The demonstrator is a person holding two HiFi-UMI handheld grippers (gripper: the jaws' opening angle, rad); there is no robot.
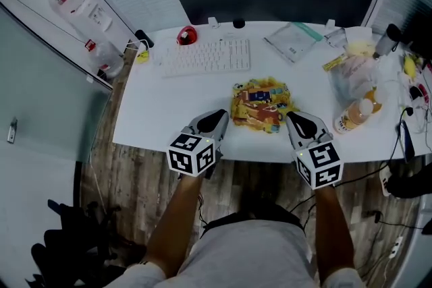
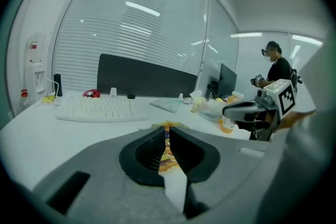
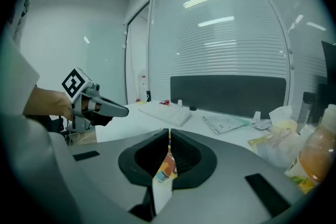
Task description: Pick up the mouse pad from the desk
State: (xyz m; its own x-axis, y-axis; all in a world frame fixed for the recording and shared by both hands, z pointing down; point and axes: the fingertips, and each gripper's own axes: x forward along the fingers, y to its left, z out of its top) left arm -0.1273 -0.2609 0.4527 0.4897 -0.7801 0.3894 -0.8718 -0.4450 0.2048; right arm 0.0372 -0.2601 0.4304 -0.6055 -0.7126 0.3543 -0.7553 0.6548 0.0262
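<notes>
The bright mouse pad [image 1: 260, 104] lies flat on the desk [image 1: 169, 111], between my left gripper [image 1: 217, 118] and right gripper [image 1: 295, 121]; both are closed and hold nothing; I should open one, then slide a jaw under the pad's edge.

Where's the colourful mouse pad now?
In the head view, the mouse pad lies on the desk between the left gripper and right gripper, just in front of the keyboard.

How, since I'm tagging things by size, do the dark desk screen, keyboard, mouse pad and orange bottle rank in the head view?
1. Dark desk screen.
2. Keyboard and mouse pad: too alike to rank; keyboard longer, pad deeper.
3. Orange bottle, smallest.
</notes>
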